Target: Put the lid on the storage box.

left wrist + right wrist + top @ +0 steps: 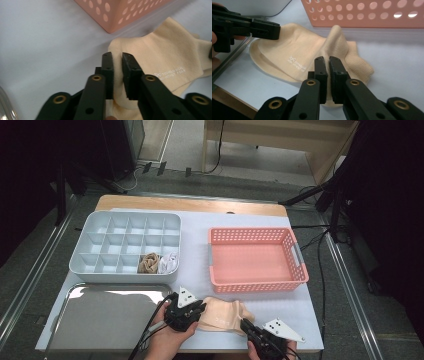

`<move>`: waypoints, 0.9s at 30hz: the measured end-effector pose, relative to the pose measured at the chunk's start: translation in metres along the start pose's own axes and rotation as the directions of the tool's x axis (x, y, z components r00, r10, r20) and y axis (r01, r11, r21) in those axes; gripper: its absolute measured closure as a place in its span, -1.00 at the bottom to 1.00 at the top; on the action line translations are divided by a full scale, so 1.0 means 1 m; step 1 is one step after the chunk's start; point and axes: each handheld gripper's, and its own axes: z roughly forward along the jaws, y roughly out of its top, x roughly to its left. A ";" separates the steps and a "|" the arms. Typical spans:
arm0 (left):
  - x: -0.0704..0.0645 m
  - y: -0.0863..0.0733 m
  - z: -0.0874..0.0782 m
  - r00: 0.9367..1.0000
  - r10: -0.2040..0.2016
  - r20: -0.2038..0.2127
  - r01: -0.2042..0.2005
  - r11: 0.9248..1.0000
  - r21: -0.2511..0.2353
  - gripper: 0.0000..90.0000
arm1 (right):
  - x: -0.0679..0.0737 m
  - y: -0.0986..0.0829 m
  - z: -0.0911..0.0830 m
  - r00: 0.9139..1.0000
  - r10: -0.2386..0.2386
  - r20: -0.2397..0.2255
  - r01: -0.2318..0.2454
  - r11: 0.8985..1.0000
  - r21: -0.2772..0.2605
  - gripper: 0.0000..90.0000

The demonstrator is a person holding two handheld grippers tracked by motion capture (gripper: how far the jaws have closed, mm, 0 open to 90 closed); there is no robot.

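beige sock (222,315) lower centre on worktop (195,270), below pink basket (255,257) | our left gripper (196,311) and right gripper (246,324) both pinch its ends, likely to fold it for the divider tray (125,242)

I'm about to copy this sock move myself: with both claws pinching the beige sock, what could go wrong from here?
1. The left claw bites only the edge of the beige sock, so the fabric may slip out when lifted.
2. The right claw pinches a raised fold; it could pull free or bunch.
3. The pink basket stands close; the sock may snag on its wall.
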 end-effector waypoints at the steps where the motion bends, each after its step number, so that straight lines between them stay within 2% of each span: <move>1: 0.001 0.001 -0.002 1.000 -0.002 0.007 0.002 1.000 -0.002 0.91 | -0.001 0.000 0.000 1.000 -0.002 -0.001 0.002 1.000 0.000 0.92; 5: 0.002 0.001 -0.010 1.000 0.001 0.025 0.000 0.999 -0.044 0.95 | 0.000 0.003 -0.003 1.000 -0.003 0.006 0.003 1.000 -0.013 0.92; 8: 0.003 0.000 -0.015 0.999 -0.007 0.052 0.010 0.998 -0.057 0.95 | 0.000 0.004 -0.004 1.000 -0.011 0.005 0.011 1.000 -0.019 0.92; 11: 0.004 -0.004 -0.020 0.998 -0.020 0.063 0.024 0.998 -0.064 0.94 | 0.001 0.004 -0.005 1.000 -0.014 0.009 0.014 1.000 -0.016 0.92; 13: 0.004 -0.006 -0.024 0.998 -0.016 0.058 0.020 0.997 -0.070 0.94 | 0.001 0.004 -0.005 1.000 -0.021 0.012 0.021 1.000 -0.015 0.92; 18: 0.004 -0.013 -0.028 0.999 -0.010 0.049 0.013 0.998 -0.058 0.93 | 0.003 0.003 -0.003 0.999 -0.041 0.010 0.041 0.999 0.002 0.92; 21: 0.004 -0.019 -0.025 0.999 -0.007 0.044 0.009 0.999 -0.031 0.90 | 0.004 0.001 0.001 0.999 -0.041 -0.034 0.042 0.999 0.030 0.79; 24: 0.004 -0.023 -0.024 0.999 -0.001 0.040 0.002 1.000 -0.024 0.86 | 0.002 0.002 -0.002 0.997 -0.014 -0.082 0.013 1.000 -0.004 0.63; 27: 0.006 -0.024 -0.026 0.999 -0.004 0.044 0.005 1.000 -0.025 0.83 | -0.004 0.005 -0.009 0.998 0.018 -0.067 -0.022 0.998 -0.059 0.58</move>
